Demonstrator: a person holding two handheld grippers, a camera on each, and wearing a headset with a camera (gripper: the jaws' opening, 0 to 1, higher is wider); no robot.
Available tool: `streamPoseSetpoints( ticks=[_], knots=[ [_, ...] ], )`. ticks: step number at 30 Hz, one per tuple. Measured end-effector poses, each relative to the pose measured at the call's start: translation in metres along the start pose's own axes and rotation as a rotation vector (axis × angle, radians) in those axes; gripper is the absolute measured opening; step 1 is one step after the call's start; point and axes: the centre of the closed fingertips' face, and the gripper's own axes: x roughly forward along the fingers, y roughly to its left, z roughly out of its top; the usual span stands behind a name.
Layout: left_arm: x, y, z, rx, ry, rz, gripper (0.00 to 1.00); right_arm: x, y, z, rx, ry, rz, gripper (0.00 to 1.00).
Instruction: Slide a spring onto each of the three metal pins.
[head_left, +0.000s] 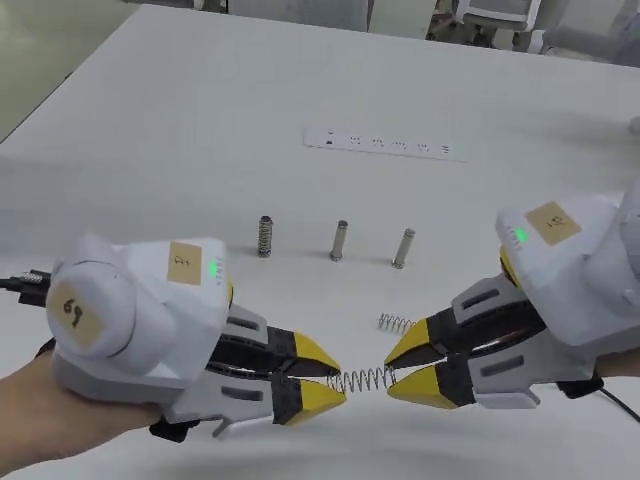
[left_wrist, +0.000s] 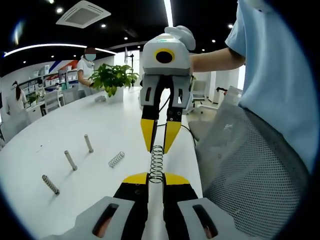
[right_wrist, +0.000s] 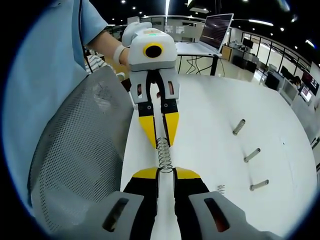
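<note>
with my left gripper (head_left: 340, 382) and right gripper (head_left: 390, 376) each clenched on one end of the spring (head_left: 365, 379), i reckon an uneven pull or early release could ping it off the bench (head_left: 200, 120).

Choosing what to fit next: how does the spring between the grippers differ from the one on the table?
The held spring is clamped at its ends by the left gripper and right gripper; the loose spring is untouched. The held spring bridges their jaws; the loose spring lies on the table. Both are thin wire coils.

Bright overhead light, soft shadows, fisheye edges
</note>
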Motion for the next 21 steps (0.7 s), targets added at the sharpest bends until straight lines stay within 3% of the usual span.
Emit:
streamPoseSetpoints(
  ticks=[21],
  knots=[
    [0.007,0.004,-0.002,-0.010,0.006,-0.006,0.02,-0.006,-0.005,0.021,-0.056,0.044,0.000,0.07]
  ],
)
